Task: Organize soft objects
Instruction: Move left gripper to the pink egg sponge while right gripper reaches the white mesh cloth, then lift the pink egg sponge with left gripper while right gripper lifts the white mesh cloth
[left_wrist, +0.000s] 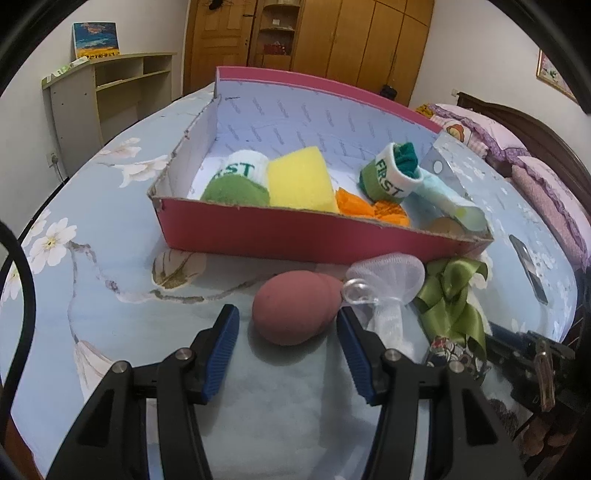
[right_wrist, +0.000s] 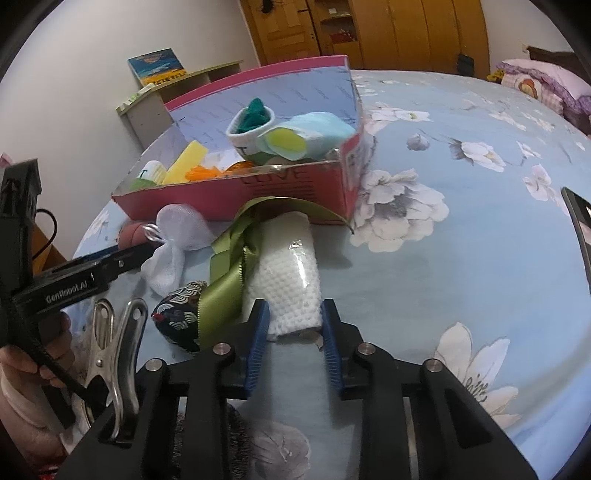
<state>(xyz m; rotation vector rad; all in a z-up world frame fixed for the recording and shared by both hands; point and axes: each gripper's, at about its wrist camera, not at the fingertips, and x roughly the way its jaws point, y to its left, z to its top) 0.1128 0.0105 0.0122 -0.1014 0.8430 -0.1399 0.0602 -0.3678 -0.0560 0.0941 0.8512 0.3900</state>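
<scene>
A pink cardboard box (left_wrist: 258, 236) on the bed holds rolled socks, a yellow sponge (left_wrist: 299, 181), orange pieces and a light blue roll. In front of it lie a dusty-pink egg-shaped sponge (left_wrist: 291, 310), a white mesh pouch (left_wrist: 388, 280) and a green ribbon (left_wrist: 454, 295). My left gripper (left_wrist: 286, 325) is open, its fingers on either side of the pink sponge. In the right wrist view my right gripper (right_wrist: 293, 317) is open around the near end of a white knitted roll (right_wrist: 291, 273), beside the green ribbon (right_wrist: 225, 273) and a dark patterned pouch (right_wrist: 181, 317).
The box (right_wrist: 295, 184) stands on a blue floral bedspread (right_wrist: 443, 258). A phone (left_wrist: 528, 269) lies to the right. A metal clip (right_wrist: 118, 350) hangs at the right gripper's left. Pillows, a shelf and wooden wardrobes are behind.
</scene>
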